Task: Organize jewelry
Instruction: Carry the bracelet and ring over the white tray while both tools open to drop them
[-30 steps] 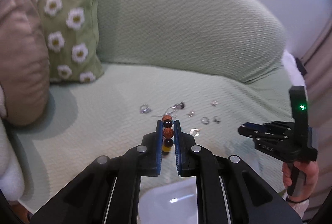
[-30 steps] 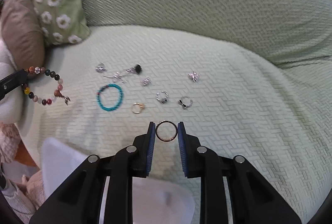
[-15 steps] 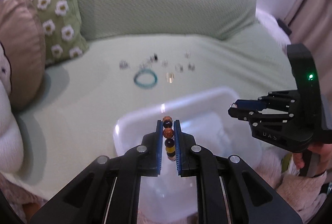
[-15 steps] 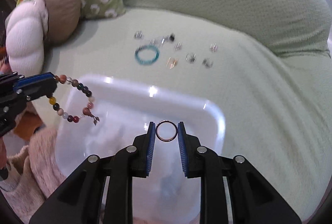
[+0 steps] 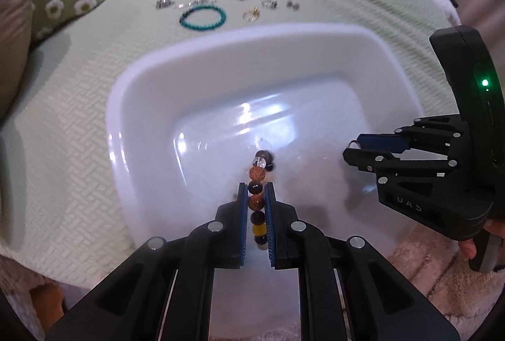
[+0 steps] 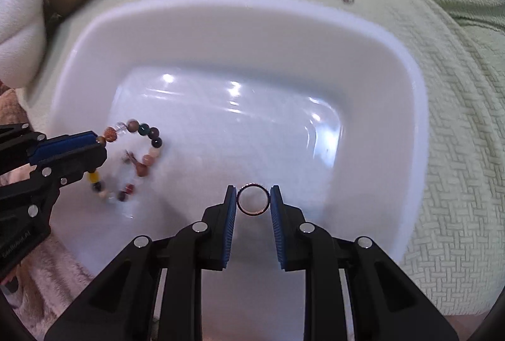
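White plastic fills both views: the tray (image 6: 407, 63) has nothing lying loose in it as far as I can see, so I judge the sorting barely begun, with my left gripper (image 5: 255, 199) pinched narrow on the beaded bracelet (image 6: 132, 161) over the tray's left side and my right gripper (image 6: 253, 199) clamped on the thin ring (image 6: 253, 199) above its near edge. Left on the green sofa cover (image 6: 457, 120) beyond the far rim are the teal bracelet (image 5: 203, 16), a gold ring (image 5: 251, 14) and several small silver pieces. Those pieces are blurred and too small to name, and I cannot tell whether the hanging beads touch the tray floor yet.
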### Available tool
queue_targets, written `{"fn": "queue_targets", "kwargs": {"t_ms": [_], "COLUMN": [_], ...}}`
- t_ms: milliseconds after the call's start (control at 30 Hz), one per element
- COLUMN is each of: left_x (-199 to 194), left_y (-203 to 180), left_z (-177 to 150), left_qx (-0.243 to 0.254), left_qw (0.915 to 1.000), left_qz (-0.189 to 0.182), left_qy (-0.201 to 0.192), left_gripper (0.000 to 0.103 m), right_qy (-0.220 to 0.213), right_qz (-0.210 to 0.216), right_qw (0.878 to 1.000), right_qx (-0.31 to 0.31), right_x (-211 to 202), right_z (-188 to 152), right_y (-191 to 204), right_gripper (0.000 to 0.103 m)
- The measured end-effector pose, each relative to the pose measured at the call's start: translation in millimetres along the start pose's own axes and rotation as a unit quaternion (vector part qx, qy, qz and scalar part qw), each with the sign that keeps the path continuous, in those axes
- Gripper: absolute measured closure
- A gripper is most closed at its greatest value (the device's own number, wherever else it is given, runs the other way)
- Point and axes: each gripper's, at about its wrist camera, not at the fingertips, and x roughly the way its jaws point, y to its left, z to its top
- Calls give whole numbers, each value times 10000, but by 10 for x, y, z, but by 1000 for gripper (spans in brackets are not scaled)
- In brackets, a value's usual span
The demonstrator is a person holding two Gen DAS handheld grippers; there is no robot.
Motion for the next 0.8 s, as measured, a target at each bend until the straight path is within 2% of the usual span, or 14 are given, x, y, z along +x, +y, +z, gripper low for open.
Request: {"fn": "queue_targets", "kwargs": {"t_ms": [100, 433, 500, 567, 667, 733, 800], "left_x": [103, 225, 188, 113, -95, -199, -315], "left_y": [20, 25, 24, 23, 36, 62, 139], "left_z": [-20, -13, -22, -21, -12, 12, 58], "left_qx": [-43, -78, -97, -104, -120, -175, -290], "left_qw": [9999, 9992, 9994, 9995, 9995, 9991, 9984], "left_qz": [107, 328, 295, 281, 236, 245, 198], "left_qy": [100, 192, 179, 104, -153, -313, -443], "left_gripper": [93, 92, 91, 91, 78, 63, 57], "right_qy": [27, 43, -15, -171, -379, -516, -633], "right_qz": [-158, -256, -283, -287, -89, -12, 45], "right_qw": [9999, 9997, 9996, 9994, 9992, 9986, 9978], "right_qx": [31, -43, -22, -21, 8, 80, 180], "right_x": [59, 74, 1, -140, -336, -445, -547], "right_z": [-4, -16, -53, -72, -109, -120, -98], "right_y": [-12, 33, 84, 71, 51, 17, -36], "right_gripper": [80, 78, 61, 57, 55, 50, 47]}}
